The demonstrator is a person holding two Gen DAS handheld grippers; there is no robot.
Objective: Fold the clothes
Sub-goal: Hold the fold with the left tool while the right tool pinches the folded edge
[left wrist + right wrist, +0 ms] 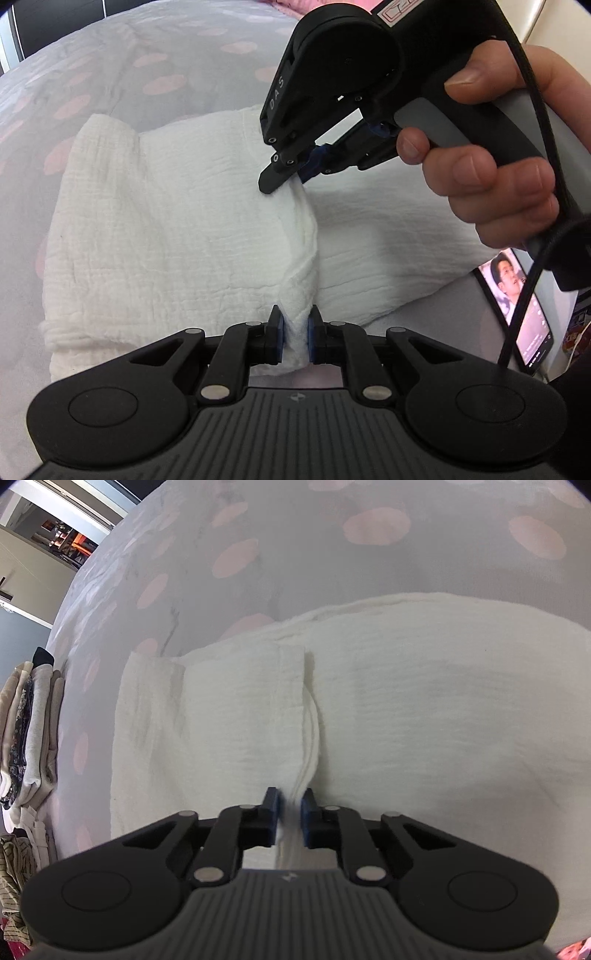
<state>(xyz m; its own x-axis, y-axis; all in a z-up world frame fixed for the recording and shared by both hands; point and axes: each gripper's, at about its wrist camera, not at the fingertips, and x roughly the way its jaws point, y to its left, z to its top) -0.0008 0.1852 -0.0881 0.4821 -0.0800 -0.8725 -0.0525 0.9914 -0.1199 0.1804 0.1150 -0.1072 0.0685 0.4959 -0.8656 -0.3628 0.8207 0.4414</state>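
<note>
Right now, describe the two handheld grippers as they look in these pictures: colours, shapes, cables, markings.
Both are black, with two linkage fingers, silver pivot pins and blue pads. The left gripper and the right gripper each have a ribbed grey body between two round black housings. Seen from the side, the right gripper has a grey and black pistol handle, a black cable and the letters DAS. The hand on it is bare.

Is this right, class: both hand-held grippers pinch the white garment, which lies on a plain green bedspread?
Not quite. The bedspread is pale grey with pink dots, not plain green, as the right wrist view shows. The rest holds: the left hand-held gripper and right hand-held gripper both pinch the white garment.
</note>
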